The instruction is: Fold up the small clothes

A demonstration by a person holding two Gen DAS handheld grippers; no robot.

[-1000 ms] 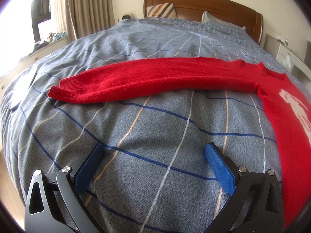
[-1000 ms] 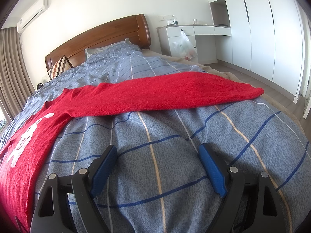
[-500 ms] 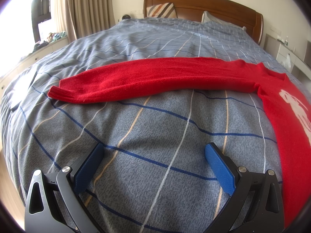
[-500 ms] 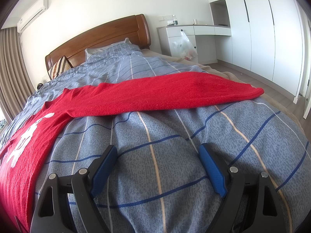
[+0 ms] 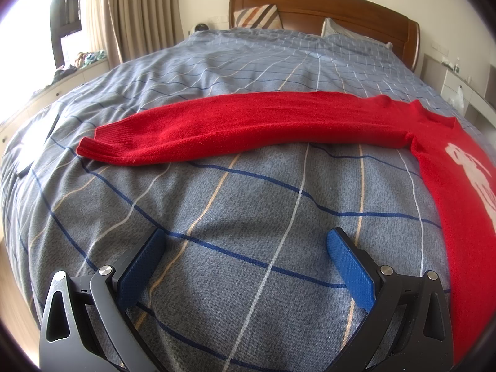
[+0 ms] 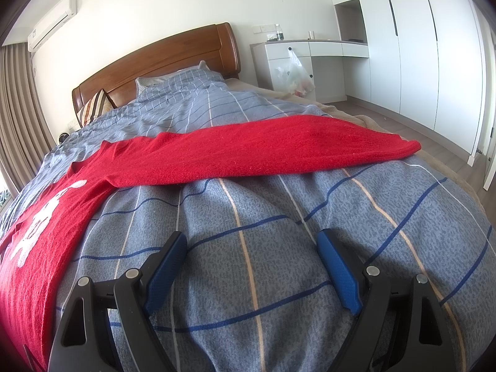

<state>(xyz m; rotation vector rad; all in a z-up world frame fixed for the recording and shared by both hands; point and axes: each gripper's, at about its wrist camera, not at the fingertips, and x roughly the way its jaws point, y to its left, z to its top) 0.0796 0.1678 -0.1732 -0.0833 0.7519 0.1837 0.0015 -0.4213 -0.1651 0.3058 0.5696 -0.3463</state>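
Note:
A red knitted sweater (image 5: 458,192) with a white print lies flat on the bed, both sleeves stretched out sideways. Its left sleeve (image 5: 235,124) runs across the left wrist view, cuff at the left. Its right sleeve (image 6: 279,152) runs across the right wrist view, cuff at the right near the bed's edge; the body (image 6: 46,226) lies at the left. My left gripper (image 5: 245,245) is open and empty, low over the cover in front of the left sleeve. My right gripper (image 6: 252,245) is open and empty in front of the right sleeve.
The bed has a grey-blue checked cover (image 5: 248,204) and a wooden headboard (image 6: 161,59) with pillows. Curtains and a window ledge (image 5: 71,71) stand left of the bed. A white desk with a plastic bag (image 6: 294,74) and wardrobes (image 6: 412,46) stand to the right.

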